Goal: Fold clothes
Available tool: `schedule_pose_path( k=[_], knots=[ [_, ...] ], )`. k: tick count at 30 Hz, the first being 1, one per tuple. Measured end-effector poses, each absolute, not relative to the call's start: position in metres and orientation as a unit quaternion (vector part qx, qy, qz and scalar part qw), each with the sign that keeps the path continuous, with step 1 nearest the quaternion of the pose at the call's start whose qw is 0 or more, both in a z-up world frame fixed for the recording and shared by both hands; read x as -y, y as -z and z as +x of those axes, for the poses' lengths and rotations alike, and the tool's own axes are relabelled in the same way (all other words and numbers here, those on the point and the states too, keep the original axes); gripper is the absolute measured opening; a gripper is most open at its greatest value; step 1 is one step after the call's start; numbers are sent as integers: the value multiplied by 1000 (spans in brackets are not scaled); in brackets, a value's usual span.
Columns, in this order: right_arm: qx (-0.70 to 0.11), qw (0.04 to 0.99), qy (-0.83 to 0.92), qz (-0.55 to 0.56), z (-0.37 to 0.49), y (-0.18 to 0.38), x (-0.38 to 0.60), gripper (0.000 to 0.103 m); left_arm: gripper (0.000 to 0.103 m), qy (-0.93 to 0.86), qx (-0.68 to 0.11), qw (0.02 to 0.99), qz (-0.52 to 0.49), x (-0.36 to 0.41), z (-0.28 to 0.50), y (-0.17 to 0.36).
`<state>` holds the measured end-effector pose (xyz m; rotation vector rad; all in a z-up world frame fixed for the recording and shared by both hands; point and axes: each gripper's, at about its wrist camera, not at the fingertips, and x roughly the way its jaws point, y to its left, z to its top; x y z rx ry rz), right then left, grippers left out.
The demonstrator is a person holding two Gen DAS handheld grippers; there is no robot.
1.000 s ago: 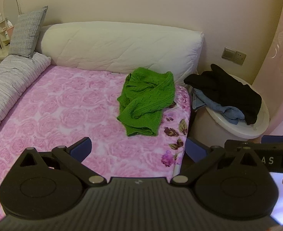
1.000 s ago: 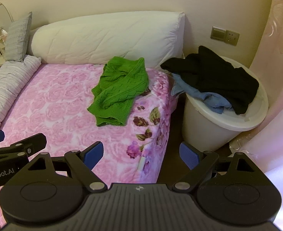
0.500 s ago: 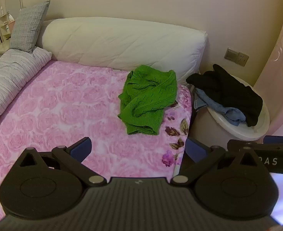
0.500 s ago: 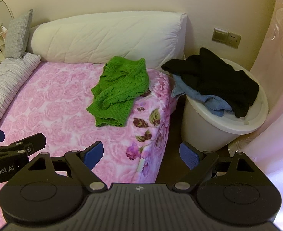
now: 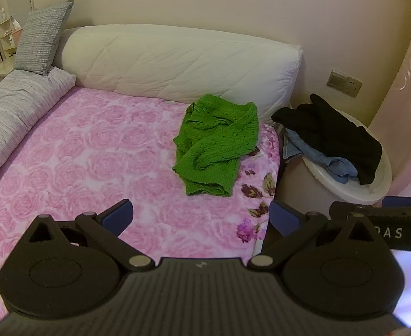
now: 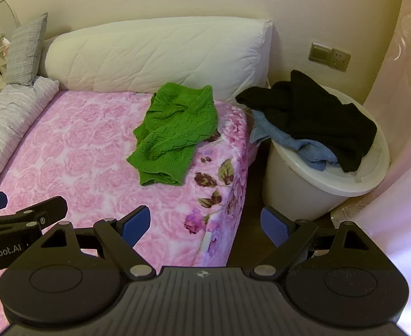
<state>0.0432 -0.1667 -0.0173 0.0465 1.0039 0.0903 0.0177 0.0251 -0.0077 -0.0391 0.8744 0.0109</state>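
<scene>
A crumpled green knit sweater (image 5: 216, 145) lies on the pink rose-patterned bed (image 5: 93, 154) near its right edge, just in front of the white bolster; it also shows in the right wrist view (image 6: 174, 137). A black garment (image 6: 317, 117) and a blue garment (image 6: 311, 148) hang over a white laundry bin (image 6: 317, 193) beside the bed. My left gripper (image 5: 201, 215) is open and empty, over the bed well short of the sweater. My right gripper (image 6: 205, 225) is open and empty, over the bed's right edge.
A long white bolster (image 5: 177, 61) lies along the wall at the bed's far side. A grey striped quilt (image 5: 15, 112) and a grey cushion (image 5: 43, 36) sit at the far left. A wall socket (image 6: 330, 56) and a pink curtain (image 6: 401, 84) are at the right.
Both grippers have tilted and shifted slightly, so the sweater and bin sit a little differently in view. The jaws have stayed open and the clothes have not moved.
</scene>
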Motion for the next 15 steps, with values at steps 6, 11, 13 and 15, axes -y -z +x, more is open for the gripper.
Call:
schedule_pose_path(
  k=[6, 11, 13, 15],
  knots=[
    [-483, 875, -42, 21, 45, 18, 163, 89, 102, -3, -425, 905, -20, -27, 20, 9],
    [-484, 874, -40, 20, 47, 18, 160, 89, 102, -1, -426, 905, -22, -33, 20, 9],
    [-485, 873, -40, 19, 48, 18, 158, 89, 102, -2, -427, 904, -23, -34, 22, 9],
    [-486, 873, -39, 19, 50, 18, 157, 89, 102, -4, -429, 903, -23, -35, 24, 10]
  ],
)
